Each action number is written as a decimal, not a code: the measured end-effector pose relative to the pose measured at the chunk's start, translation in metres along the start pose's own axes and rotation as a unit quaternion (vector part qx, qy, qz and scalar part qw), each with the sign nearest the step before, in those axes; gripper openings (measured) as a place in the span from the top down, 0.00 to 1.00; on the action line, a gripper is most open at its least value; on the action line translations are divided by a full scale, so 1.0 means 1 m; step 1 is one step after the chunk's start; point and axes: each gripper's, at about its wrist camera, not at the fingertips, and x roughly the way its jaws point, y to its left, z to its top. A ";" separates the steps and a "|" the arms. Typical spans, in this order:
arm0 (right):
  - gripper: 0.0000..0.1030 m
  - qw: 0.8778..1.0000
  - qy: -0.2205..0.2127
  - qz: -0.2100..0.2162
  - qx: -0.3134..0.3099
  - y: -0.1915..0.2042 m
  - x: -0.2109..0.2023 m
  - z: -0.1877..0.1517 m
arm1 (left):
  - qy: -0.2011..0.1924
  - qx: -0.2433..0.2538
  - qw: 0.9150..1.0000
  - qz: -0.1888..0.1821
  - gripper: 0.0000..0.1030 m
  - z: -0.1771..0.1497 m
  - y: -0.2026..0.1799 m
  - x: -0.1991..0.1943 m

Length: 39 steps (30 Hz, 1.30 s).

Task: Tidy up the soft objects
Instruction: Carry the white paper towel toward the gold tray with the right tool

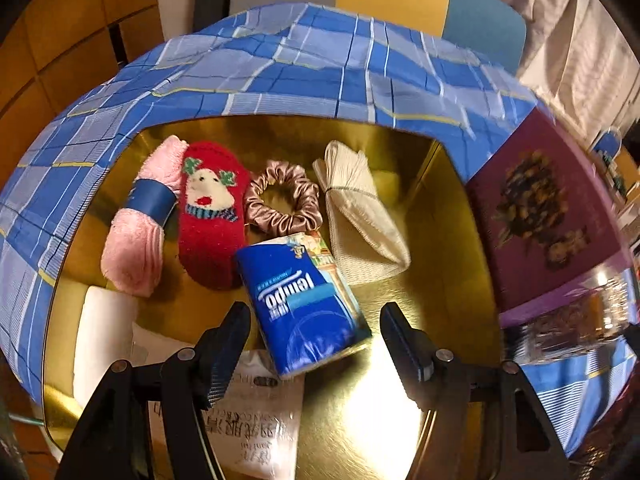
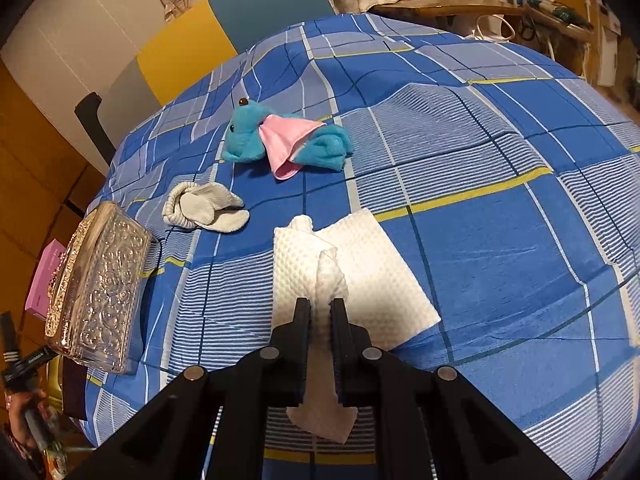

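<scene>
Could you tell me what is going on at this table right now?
A person is sorting soft things with two handheld grippers. The left gripper hangs open over a gold tin holding a blue tissue pack, red sock, scrunchie and rolled cloths. The right gripper is shut on a white cloth on the checked tablecloth.

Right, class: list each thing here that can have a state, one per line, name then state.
Left gripper: open, tissue pack lying loose between its fingers.
Right gripper: shut on white cloth, which is pinched up at one corner.
Gold tin: open, lid off.
Pink towel: rolled, banded.
Grey socks: balled together.
Glass box: lid on.
</scene>
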 end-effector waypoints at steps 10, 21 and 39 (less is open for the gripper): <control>0.90 0.998 -0.055 0.002 -0.011 0.018 -0.043 -0.003 | -0.084 -0.022 0.995 -0.040 0.34 -0.045 0.001 -0.057; 0.90 0.994 -0.073 0.068 -0.053 0.087 -0.096 -0.046 | -0.093 -0.026 0.992 -0.080 0.34 -0.072 0.000 -0.071; 0.90 0.951 0.009 0.225 -0.213 0.310 -0.078 -0.118 | -0.160 -0.053 0.985 -0.031 0.34 -0.098 0.067 -0.100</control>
